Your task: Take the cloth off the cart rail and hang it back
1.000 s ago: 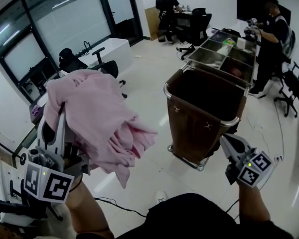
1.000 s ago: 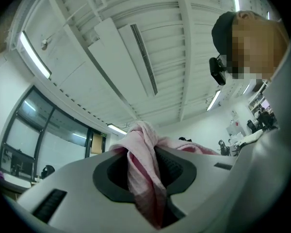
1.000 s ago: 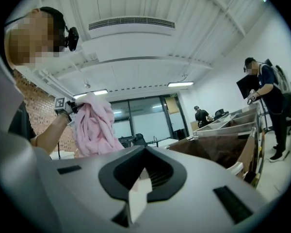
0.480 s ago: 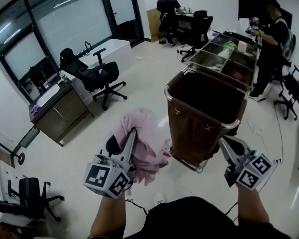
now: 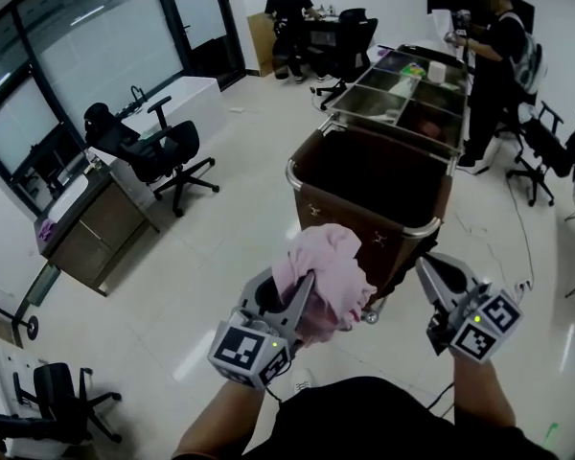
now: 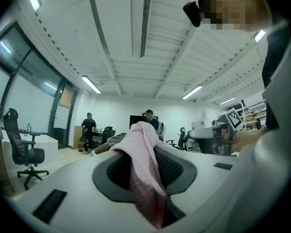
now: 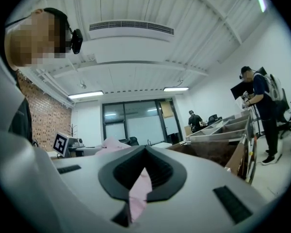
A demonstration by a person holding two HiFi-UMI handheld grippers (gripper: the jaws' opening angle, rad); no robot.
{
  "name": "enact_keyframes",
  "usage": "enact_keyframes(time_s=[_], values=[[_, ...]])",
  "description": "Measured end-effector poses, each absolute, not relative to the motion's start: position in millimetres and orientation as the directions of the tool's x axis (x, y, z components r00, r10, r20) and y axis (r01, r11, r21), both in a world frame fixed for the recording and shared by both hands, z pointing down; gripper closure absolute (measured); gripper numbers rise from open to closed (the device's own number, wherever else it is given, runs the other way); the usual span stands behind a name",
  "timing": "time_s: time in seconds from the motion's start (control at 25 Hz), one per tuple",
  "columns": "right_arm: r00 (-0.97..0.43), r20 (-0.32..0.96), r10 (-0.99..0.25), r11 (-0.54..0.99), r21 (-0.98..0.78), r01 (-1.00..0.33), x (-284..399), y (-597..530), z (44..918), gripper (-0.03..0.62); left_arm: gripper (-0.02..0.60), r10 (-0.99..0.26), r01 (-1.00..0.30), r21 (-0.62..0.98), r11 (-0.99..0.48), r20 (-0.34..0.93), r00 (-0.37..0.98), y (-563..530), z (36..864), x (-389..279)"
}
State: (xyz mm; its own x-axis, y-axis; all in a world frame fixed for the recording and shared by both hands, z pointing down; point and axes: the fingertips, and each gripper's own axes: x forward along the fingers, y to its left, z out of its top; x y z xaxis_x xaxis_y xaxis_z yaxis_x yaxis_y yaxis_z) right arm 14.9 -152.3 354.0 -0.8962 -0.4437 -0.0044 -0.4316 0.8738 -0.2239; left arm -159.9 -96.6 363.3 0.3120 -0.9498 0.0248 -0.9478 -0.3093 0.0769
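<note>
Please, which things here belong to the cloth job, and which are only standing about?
Job: pink cloth, gripped by the left gripper; cart rail; right gripper, shut on a pink scrap.
Standing about: office chair; desk; person at the back; person beside the cart.

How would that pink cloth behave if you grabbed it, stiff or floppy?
Probably floppy: the pink cloth bunches and droops over the left gripper. Likely light, since one pinch carries it. It should drape over the cart rail readily.
</note>
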Motion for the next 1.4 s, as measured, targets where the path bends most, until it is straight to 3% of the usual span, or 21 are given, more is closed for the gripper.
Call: enact_keyframes(time_s=[0.36,1.4], values=[[-0.876,0.022,-0.481,0.848,-0.239,-0.472,27,-150,367,0.583,0.474,-0.920,-0.921,0.056,-0.384,0.058,0.387,-111,374,-135],[-0.854,0.014,-0.520,0.822,-0.264,-0.504,42,-157,375,0.583,0.476,-0.931,-0.932,0.056,-0.359,0.046,0.361,-114,361,-155]])
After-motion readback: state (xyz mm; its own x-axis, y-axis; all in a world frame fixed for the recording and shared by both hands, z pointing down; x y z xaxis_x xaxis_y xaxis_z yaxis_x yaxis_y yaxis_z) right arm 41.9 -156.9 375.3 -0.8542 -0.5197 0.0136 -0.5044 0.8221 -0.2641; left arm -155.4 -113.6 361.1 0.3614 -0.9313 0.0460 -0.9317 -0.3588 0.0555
